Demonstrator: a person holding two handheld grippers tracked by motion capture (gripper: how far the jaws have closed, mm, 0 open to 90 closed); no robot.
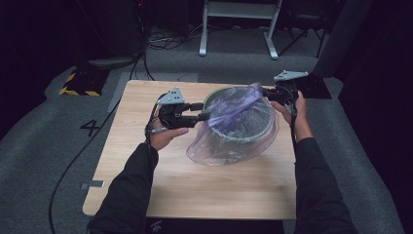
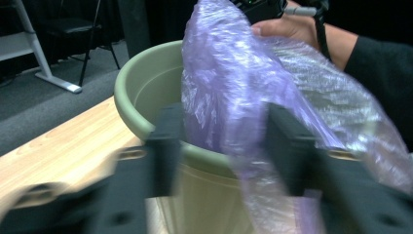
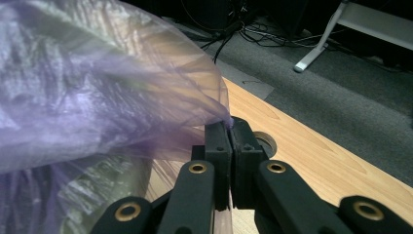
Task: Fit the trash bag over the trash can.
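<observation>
Purple bag (image 1: 234, 122) draped over green bin (image 1: 265, 130) mid-table (image 1: 146, 190). Right gripper (image 3: 229, 127) clenched on bag's edge at the bin's far-right rim — hand level. Left gripper (image 2: 219, 141) reaches in level from the left, jaws apart, bag between them — not pinched.

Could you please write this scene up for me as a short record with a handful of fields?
Work in hand: pulling a thin translucent purple plastic bag over a round pale green plastic bin.
Bin: upright on the light wooden table.
Bag: draped across the rim and down the near side.
Right gripper: shut on the bag's edge at the bin's far right.
Left gripper: jaws apart, bag film between them, at the bin's left rim.
</observation>
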